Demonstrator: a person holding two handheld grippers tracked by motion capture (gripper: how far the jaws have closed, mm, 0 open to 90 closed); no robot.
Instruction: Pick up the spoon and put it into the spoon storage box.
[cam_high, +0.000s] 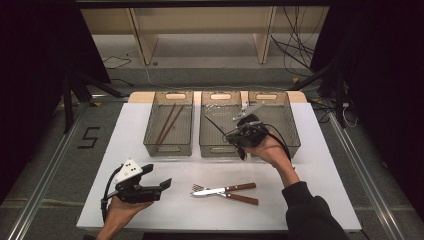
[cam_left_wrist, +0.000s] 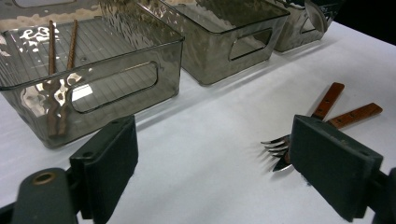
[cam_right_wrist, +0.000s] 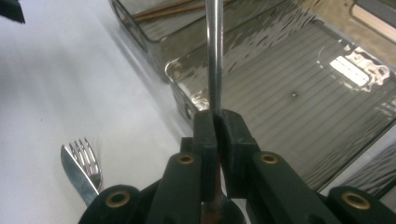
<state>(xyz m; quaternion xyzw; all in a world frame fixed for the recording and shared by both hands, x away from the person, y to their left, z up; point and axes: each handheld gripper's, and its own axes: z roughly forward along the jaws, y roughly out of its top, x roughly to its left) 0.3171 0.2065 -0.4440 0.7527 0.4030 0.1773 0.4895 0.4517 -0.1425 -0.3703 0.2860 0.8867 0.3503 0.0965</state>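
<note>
Clamped shut on a slim metal utensil (cam_right_wrist: 215, 56) by the right gripper (cam_right_wrist: 217, 114), pads pressing its narrow shaft from both sides, with the long end reaching out over the middle bin (cam_high: 220, 149) and well above its ribbed floor. Hard to tell from the edge-on look whether a knife or something else; brownish at the hidden end, so possibly wooden-handled like the rest. Likely to pivot in so thin a pinch: gripped near one end, heavy on the free length, and prone to swinging down or twisting if tilted or jolted. Liable to clip the bin's near rim if lowered too early, tipping the light plastic tray or nudging it against the left bin (cam_high: 168, 148) with the chopsticks (cam_high: 167, 122). If let go from this height, apt to bounce, clatter, or end up propped across the wall instead of lying flat. Also possible to drift sideways and land in the wrong compartment, given how close together the trays stand. Low and resting near the table's (cam_high: 310, 165) front left, the left gripper (cam_left_wrist: 215, 140), jaws wide apart and empty, aimed toward the crossed fork (cam_left_wrist: 275, 143) and knife (cam_right_wrist: 77, 175); awkward to lift one without dragging the other.
</note>
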